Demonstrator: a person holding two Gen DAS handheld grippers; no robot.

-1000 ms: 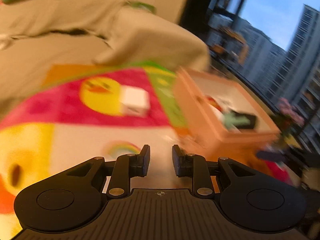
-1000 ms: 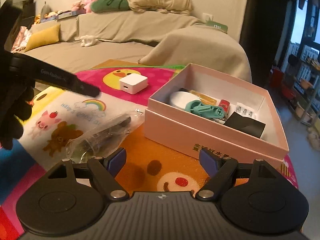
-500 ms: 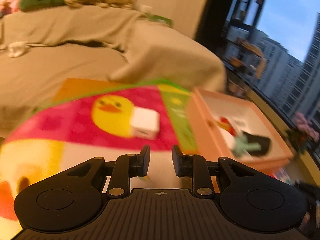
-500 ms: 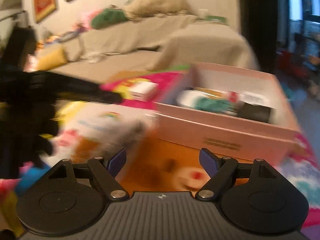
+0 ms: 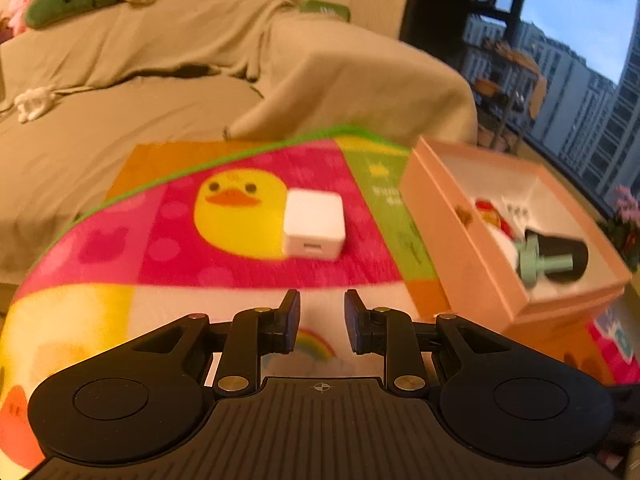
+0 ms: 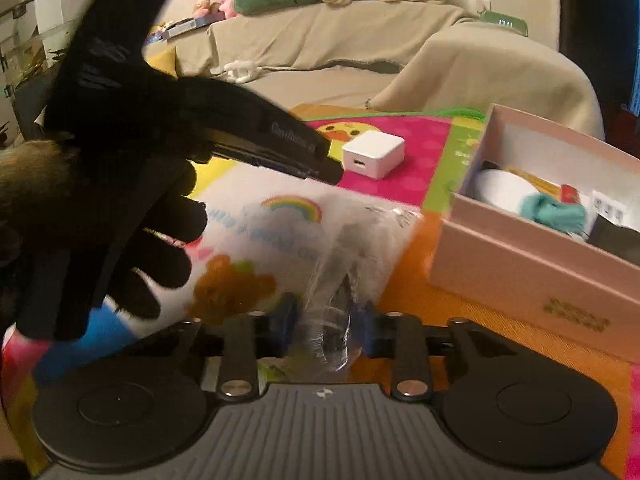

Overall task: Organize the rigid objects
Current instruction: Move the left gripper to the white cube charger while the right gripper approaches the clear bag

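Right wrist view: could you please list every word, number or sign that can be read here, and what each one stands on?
"17:11", roughly, on the green clock by the wall; the digits are small.
White brand lettering on the black left tongs: too blurred to read.
Gold print on the pink cardboard box: too blurred.
Blue lettering under the rainbow on the colourful cartoon play mat: too blurred.
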